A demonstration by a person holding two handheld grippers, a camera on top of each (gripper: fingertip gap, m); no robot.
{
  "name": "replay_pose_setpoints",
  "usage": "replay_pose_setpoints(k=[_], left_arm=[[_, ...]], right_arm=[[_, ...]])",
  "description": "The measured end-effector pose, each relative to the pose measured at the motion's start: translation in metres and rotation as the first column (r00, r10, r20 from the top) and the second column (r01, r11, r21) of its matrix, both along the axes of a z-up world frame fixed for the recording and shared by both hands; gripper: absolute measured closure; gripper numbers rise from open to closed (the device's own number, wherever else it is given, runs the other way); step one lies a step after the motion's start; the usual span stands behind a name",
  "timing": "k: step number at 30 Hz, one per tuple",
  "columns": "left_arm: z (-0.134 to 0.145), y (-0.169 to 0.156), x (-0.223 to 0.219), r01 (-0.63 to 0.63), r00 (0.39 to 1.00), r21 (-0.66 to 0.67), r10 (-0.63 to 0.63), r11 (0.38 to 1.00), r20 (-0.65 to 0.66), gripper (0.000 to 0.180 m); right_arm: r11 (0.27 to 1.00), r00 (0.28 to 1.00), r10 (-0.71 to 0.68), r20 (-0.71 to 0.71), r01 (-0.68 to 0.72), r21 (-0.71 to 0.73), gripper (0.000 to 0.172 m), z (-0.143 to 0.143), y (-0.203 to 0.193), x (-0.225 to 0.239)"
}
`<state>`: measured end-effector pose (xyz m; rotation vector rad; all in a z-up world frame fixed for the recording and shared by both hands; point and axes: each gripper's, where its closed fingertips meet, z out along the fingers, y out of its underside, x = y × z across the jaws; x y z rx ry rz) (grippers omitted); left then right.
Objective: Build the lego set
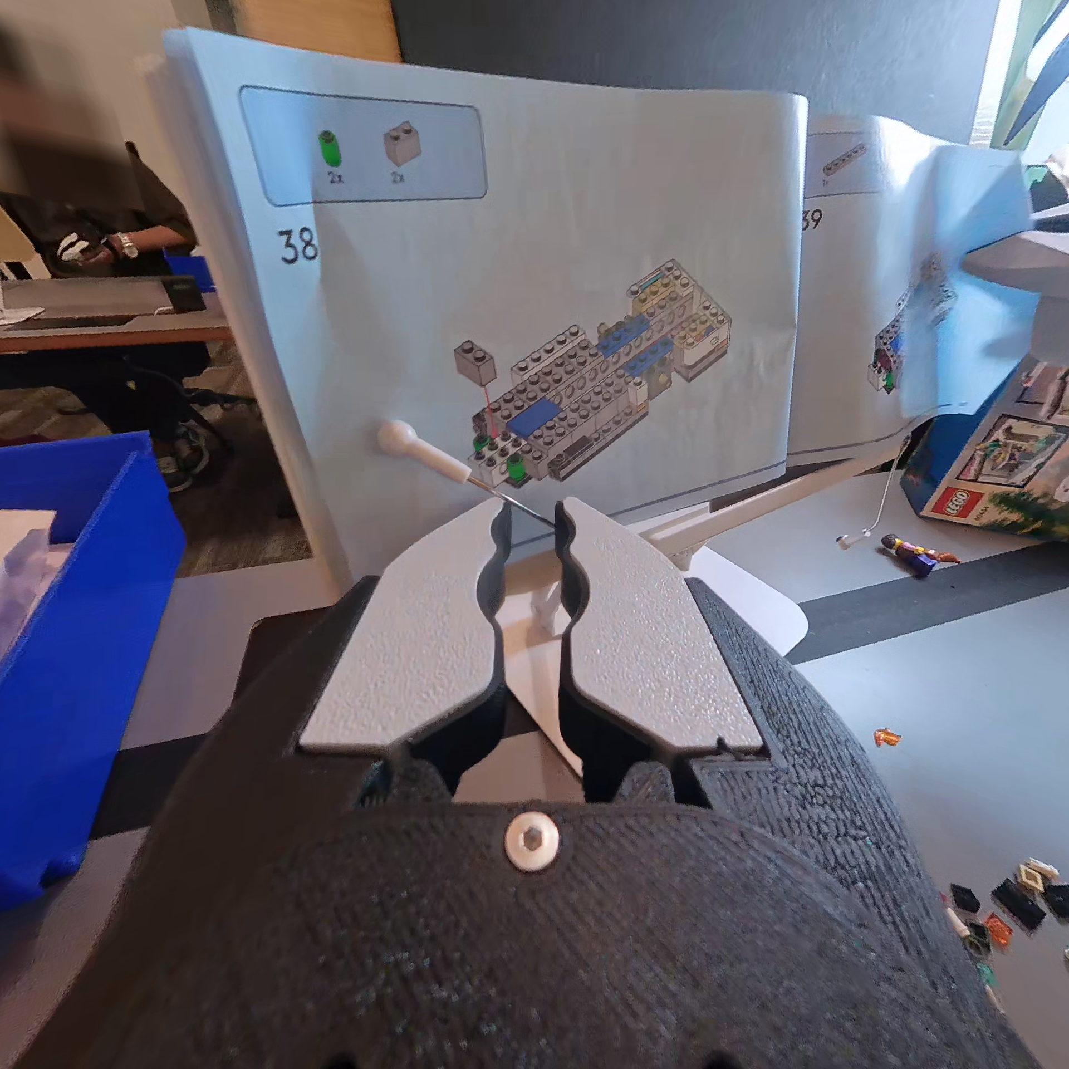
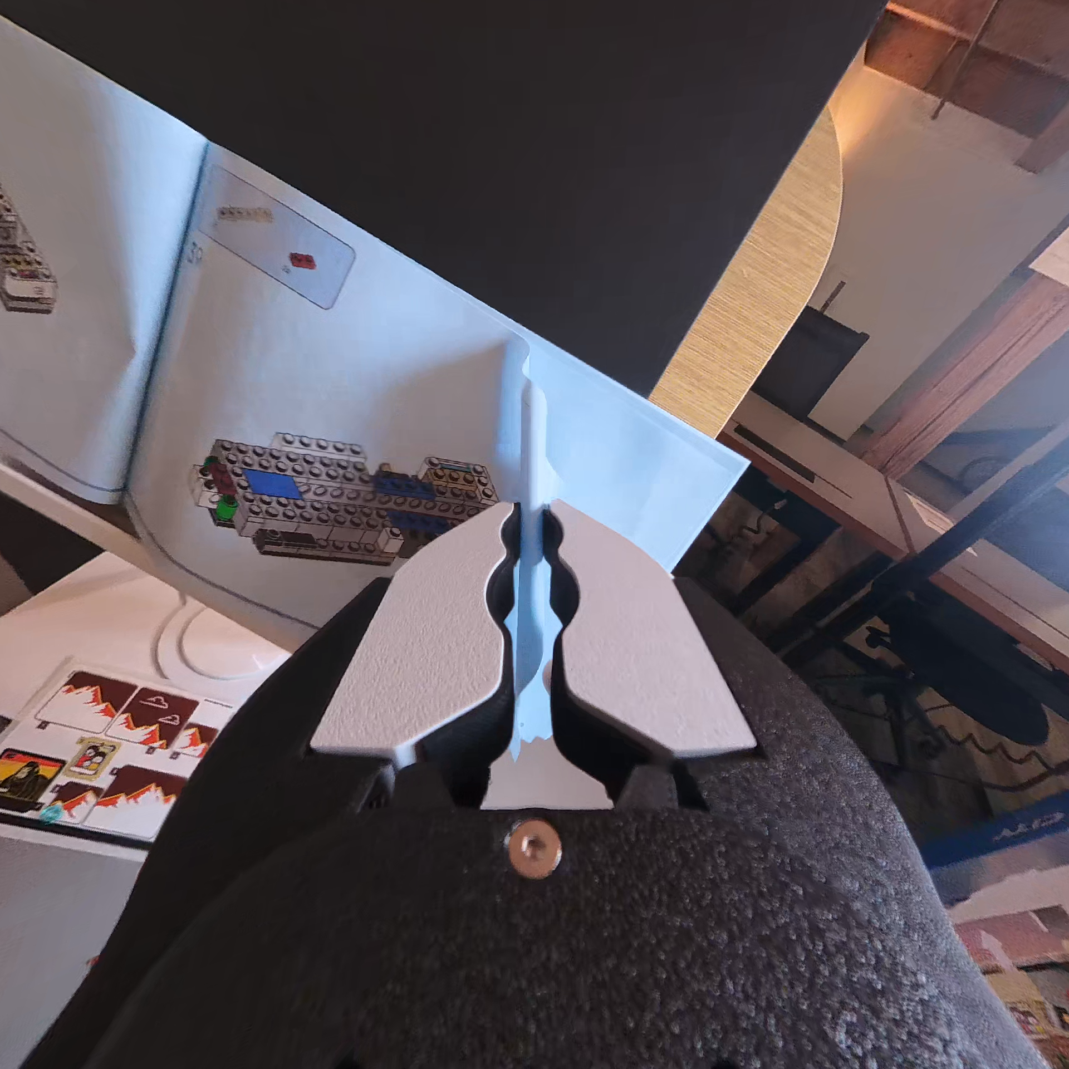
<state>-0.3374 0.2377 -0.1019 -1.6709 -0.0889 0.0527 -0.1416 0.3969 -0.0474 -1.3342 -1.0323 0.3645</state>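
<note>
An open instruction booklet [image 1: 549, 260] stands on a white book stand [image 1: 746, 613]. My left gripper [image 1: 533, 512] is open just in front of the booklet's lower edge. The thin metal rod of the stand's white-knobbed page holder [image 1: 425, 448] crosses the gap between the tips and reaches the right fingertip [image 1: 570, 515]; the pads do not press on it. My right gripper [image 2: 531, 520] is shut on the edge of a light blue page [image 2: 613, 451] of the booklet [image 2: 289, 376], which is folded up between the pads.
A blue bin [image 1: 75, 665] stands at the left. A toy brick box [image 1: 995, 463], a minifigure [image 1: 914, 558], an orange piece [image 1: 887, 736] and several small tiles [image 1: 1018, 908] lie at the right. A sticker sheet [image 2: 110, 752] lies below the booklet. A person sits at the far left. There is about 25 cm between the tips of the two grippers.
</note>
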Motion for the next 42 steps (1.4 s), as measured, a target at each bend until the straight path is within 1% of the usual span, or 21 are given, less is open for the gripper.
replay_pose_setpoints(k=[3,5,7,9,12,15,17,18,19,21,24,25,27,29,31,34,37,38,40,41,42], left_arm=[[0.013,-0.022,-0.011,-0.081,0.996,0.068,0.084,0.994,-0.038,0.164],[0.025,-0.033,-0.003,-0.073,0.991,0.098,0.083,0.992,-0.106,0.161],[0.031,-0.032,0.030,0.077,0.993,0.086,-0.068,0.993,-0.100,0.162],[0.038,-0.027,0.071,0.253,0.967,0.072,-0.252,0.965,-0.026,0.157],[0.057,-0.016,0.118,0.445,0.877,0.123,-0.460,0.887,0.142,0.149],[0.064,0.002,0.136,0.531,0.783,0.149,-0.551,0.834,0.289,0.139],[0.069,0.005,0.143,0.600,0.678,0.204,-0.627,0.774,0.383,0.146],[0.069,0.009,0.138,0.582,0.674,0.212,-0.612,0.785,0.414,0.150],[0.068,0.012,0.132,0.562,0.686,0.213,-0.594,0.799,0.419,0.163],[0.070,0.009,0.128,0.570,0.678,0.233,-0.611,0.788,0.408,0.179],[0.069,0.004,0.114,0.540,0.742,0.209,-0.579,0.815,0.340,0.180],[0.069,0.001,0.111,0.539,0.755,0.202,-0.575,0.818,0.314,0.180],[0.070,-0.002,0.106,0.544,0.768,0.179,-0.572,0.820,0.287,0.180],[0.074,-0.005,0.100,0.533,0.785,0.173,-0.561,0.828,0.264,0.180],[0.081,-0.008,0.097,0.535,0.788,0.176,-0.563,0.826,0.247,0.180],[0.096,-0.015,0.095,0.538,0.795,0.183,-0.568,0.823,0.214,0.178],[0.119,-0.037,0.102,0.603,0.755,0.229,-0.640,0.764,0.143,0.174],[0.124,-0.041,0.092,0.566,0.791,0.244,-0.602,0.788,0.109,0.173],[0.119,-0.040,0.049,0.389,0.905,0.249,-0.418,0.887,0.075,0.178],[0.104,-0.036,0.022,0.277,0.947,0.193,-0.301,0.941,0.109,0.178],[0.084,-0.033,0.000,0.203,0.961,0.127,-0.222,0.971,0.166,0.174]], right_arm=[[0.997,0.997,0.072,0.003,-0.073,0.008,0.167,0.002,-0.022,0.001],[0.989,0.989,0.148,0.015,-0.148,-0.006,0.167,0.000,-0.042,0.000],[0.967,0.967,0.254,0.034,-0.254,-0.007,0.167,-0.001,-0.068,-0.006],[0.934,0.932,0.358,0.053,-0.358,-0.019,0.167,-0.001,-0.095,-0.017],[0.881,0.876,0.473,0.091,-0.471,-0.045,0.165,-0.003,-0.132,-0.039],[0.822,0.812,0.569,0.133,-0.564,-0.072,0.159,-0.007,-0.164,-0.059],[0.780,0.764,0.625,0.160,-0.617,-0.102,0.153,-0.013,-0.181,-0.066],[0.754,0.736,0.657,0.166,-0.646,-0.119,0.149,-0.016,-0.190,-0.066],[0.730,0.711,0.684,0.166,-0.671,-0.131,0.146,-0.018,-0.199,-0.064],[0.692,0.675,0.722,0.151,-0.709,-0.134,0.136,-0.019,-0.213,-0.055],[0.648,0.651,0.758,0.027,-0.749,-0.137,0.139,-0.005,-0.219,-0.032],[0.660,0.668,0.745,-0.009,-0.739,-0.136,0.140,-0.001,-0.210,-0.026],[0.745,0.753,0.658,-0.028,-0.656,-0.121,0.147,0.002,-0.177,-0.020],[0.838,0.841,0.541,0.021,-0.536,-0.101,0.151,-0.005,-0.140,-0.022],[0.898,0.891,0.440,0.112,-0.437,-0.051,0.154,-0.016,-0.115,-0.030],[0.915,0.896,0.394,0.204,-0.404,0.008,0.154,-0.028,-0.106,-0.055],[0.922,0.896,0.372,0.242,-0.386,0.014,0.153,-0.035,-0.105,-0.076],[0.926,0.898,0.360,0.251,-0.377,0.021,0.153,-0.036,-0.104,-0.079],[0.929,0.902,0.351,0.253,-0.368,0.025,0.153,-0.038,-0.104,-0.082],[0.931,0.903,0.347,0.254,-0.363,0.020,0.153,-0.039,-0.104,-0.082],[0.934,0.904,0.340,0.258,-0.357,0.019,0.153,-0.041,-0.103,-0.082]])
